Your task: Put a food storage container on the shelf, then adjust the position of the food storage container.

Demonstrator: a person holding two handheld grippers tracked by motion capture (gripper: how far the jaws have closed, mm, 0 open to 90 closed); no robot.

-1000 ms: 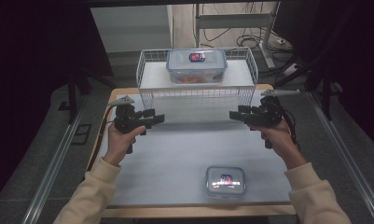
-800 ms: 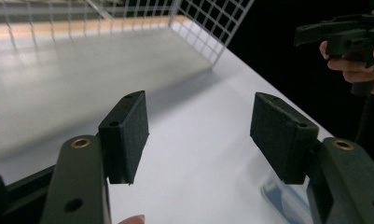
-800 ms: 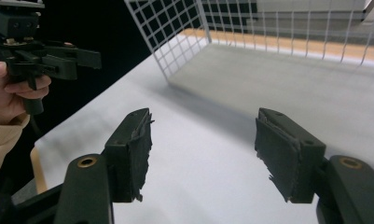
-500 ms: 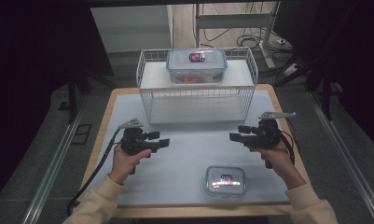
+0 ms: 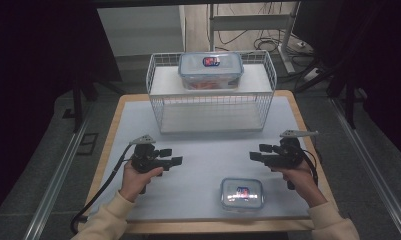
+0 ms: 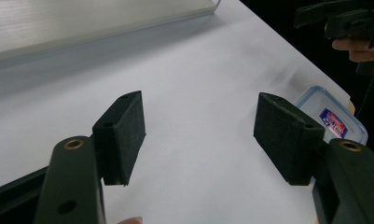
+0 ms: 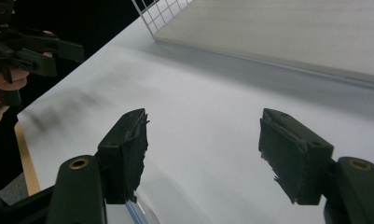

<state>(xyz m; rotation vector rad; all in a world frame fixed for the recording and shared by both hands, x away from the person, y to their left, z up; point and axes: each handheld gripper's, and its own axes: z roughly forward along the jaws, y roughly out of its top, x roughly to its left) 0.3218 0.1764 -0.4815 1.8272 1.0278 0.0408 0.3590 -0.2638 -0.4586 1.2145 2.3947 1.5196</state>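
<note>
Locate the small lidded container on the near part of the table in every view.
High view: small container, near edge, right of centre, by the right gripper.
Left gripper view: at the right edge, behind the right-hand jaw.
Right gripper view: cannot be made out.
Shared landmark: wire rack.

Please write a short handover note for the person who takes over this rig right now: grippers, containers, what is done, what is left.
Left gripper: open, nothing between its pads, its jaws have just been opening.
Right gripper: open, empty too, jaws also just opening.
Small lidded container: on the white mat, near edge, closest to the right gripper, untouched.
Large lidded container: on top of the wire rack.
Done: no grasp made so far.
Left: probably picking up the small container.
</note>
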